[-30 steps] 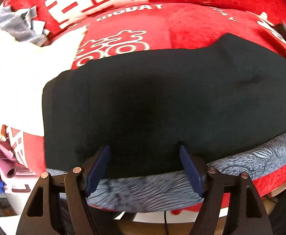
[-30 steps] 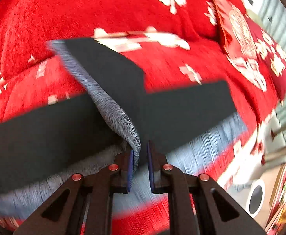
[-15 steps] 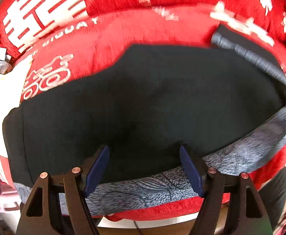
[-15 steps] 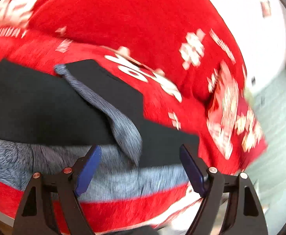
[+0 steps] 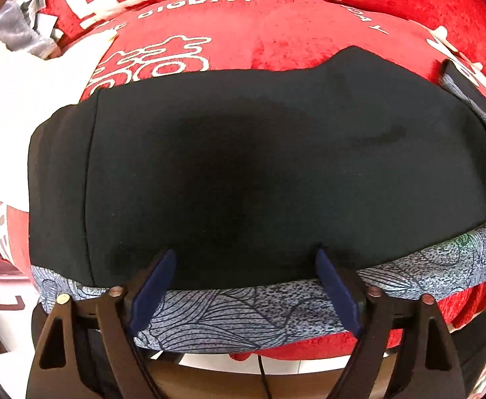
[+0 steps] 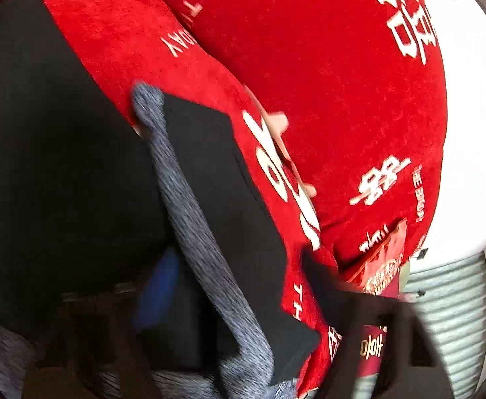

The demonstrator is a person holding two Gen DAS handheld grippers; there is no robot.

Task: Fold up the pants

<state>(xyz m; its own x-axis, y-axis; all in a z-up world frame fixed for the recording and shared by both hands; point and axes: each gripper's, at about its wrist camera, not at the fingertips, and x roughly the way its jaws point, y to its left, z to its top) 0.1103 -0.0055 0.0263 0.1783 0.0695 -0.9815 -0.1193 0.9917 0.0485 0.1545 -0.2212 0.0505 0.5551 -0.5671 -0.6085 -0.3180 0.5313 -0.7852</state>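
Observation:
Black pants (image 5: 243, 166) with a grey leaf-patterned inner side (image 5: 243, 309) lie flat across the red sofa seat (image 5: 259, 33). My left gripper (image 5: 244, 254) points down over their near edge, its jaws opening wide, and nothing is pinched between the blue pads. In the blurred right wrist view the pants (image 6: 43, 166) have a turned-over flap with a grey edge (image 6: 189, 206). My right gripper (image 6: 238, 262) is smeared by motion. Its fingers show apart on either side of that flap, closing, not pressing it.
A white cloth (image 5: 16, 83) and grey garments (image 5: 20, 30) lie at the sofa's left end. The red back cushion (image 6: 326, 83) with white lettering rises behind the seat. A red printed pillow (image 6: 382, 259) sits at the right end, beside a white wall (image 6: 469, 133).
The right gripper let go of the grey-edged flap, opened wide, then rolled and moved in low beside it. The left view swung right, then back left.

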